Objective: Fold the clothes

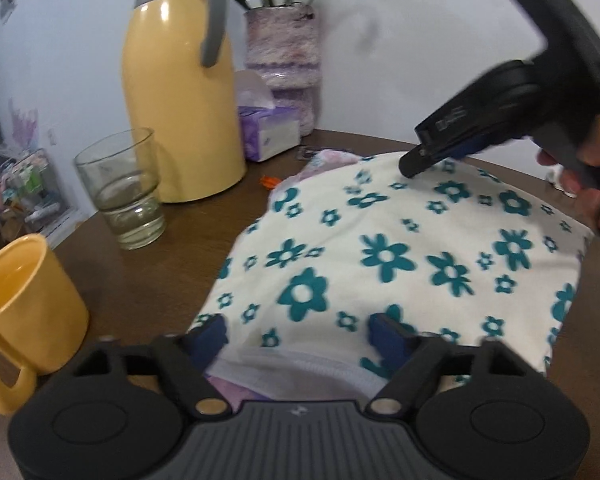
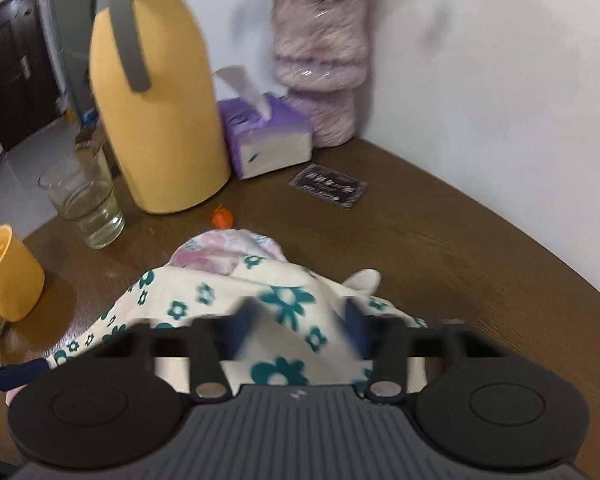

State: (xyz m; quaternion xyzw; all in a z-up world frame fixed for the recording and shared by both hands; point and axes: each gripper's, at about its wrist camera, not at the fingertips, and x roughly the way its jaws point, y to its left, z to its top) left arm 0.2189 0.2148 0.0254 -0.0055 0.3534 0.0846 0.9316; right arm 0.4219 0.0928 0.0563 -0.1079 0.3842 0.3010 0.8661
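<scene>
Clear glass [image 1: 121, 196] holds water; yellow mug [image 1: 24, 312] looks empty.

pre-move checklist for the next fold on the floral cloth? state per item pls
1. Left gripper open, fingers straddling the near edge of the floral cloth: ok.
2. Right gripper open over the far edge: ok. Whether it touches the fabric: cannot tell.
3. Cloth lying flat: not ok, it bunches over a pink garment underneath.
4. Glass holding liquid sits close to the cloth's left side: not ok, spill risk.
5. Yellow mug beside the left gripper: not ok, tight clearance.
6. Table right of the cloth free of objects: ok.
</scene>
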